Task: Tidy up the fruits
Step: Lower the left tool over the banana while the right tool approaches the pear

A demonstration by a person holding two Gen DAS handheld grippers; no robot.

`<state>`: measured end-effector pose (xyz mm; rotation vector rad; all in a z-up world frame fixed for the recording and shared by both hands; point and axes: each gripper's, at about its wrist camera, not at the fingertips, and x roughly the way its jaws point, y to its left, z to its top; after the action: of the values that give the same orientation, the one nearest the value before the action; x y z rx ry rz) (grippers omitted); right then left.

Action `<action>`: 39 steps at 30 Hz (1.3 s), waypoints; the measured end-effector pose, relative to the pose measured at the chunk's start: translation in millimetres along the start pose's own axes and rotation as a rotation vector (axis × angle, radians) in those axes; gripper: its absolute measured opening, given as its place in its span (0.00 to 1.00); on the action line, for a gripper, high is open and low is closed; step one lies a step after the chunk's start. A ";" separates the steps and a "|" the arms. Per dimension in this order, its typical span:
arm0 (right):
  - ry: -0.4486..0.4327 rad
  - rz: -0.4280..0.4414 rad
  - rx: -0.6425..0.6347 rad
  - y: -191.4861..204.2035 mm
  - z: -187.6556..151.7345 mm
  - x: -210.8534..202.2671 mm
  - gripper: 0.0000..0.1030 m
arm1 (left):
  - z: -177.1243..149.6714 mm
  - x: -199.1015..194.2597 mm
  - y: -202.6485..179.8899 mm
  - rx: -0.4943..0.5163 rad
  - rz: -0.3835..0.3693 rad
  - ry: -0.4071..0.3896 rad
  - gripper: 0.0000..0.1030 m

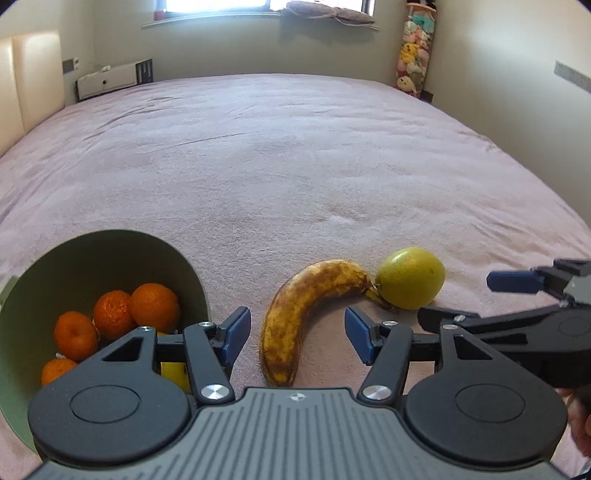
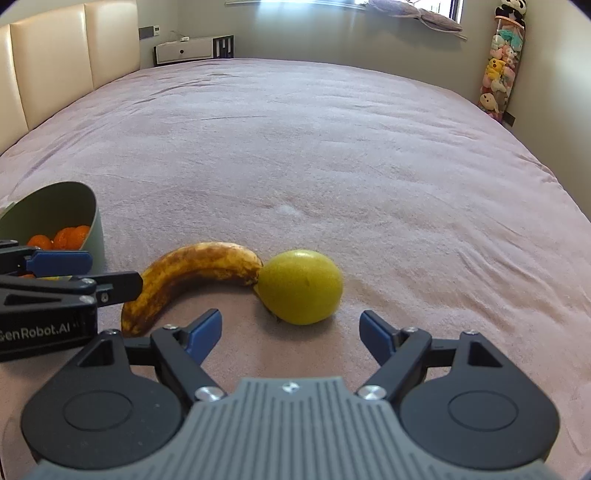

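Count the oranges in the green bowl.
4 small round oranges show in the tall green bowl: three clustered, one lower left. The left claw may hide more.

Home bedroom. Large bed (image 2: pixel 332 147) with pinkish cover fills most of view; padded cream headboard (image 2: pixel 55 55) at left side. Low white cabinet (image 2: pixel 184 50) by far wall, window (image 1: pixel 221 5) with sill above. Hanging column of plush toys (image 2: pixel 502 62) in corner.
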<state>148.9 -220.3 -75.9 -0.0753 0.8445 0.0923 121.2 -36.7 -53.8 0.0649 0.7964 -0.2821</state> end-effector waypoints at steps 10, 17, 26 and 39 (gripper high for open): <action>0.022 0.006 0.036 -15.5 2.9 21.6 0.73 | -9.0 23.0 -28.4 0.157 0.110 0.054 0.64; 0.033 0.034 0.046 -14.6 7.0 40.4 0.75 | -14.3 35.5 -36.8 0.151 0.193 0.084 0.63; 0.062 0.037 0.080 -23.7 8.3 64.6 0.77 | -18.9 53.0 -50.4 0.248 0.288 0.100 0.61; 0.063 0.057 0.063 -19.2 9.4 77.8 0.66 | -18.7 63.1 -52.1 0.285 0.320 0.140 0.37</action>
<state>209.5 -234.4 -127.4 0.0055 0.9121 0.1171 135.8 -97.9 -109.4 0.4807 0.8662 -0.0857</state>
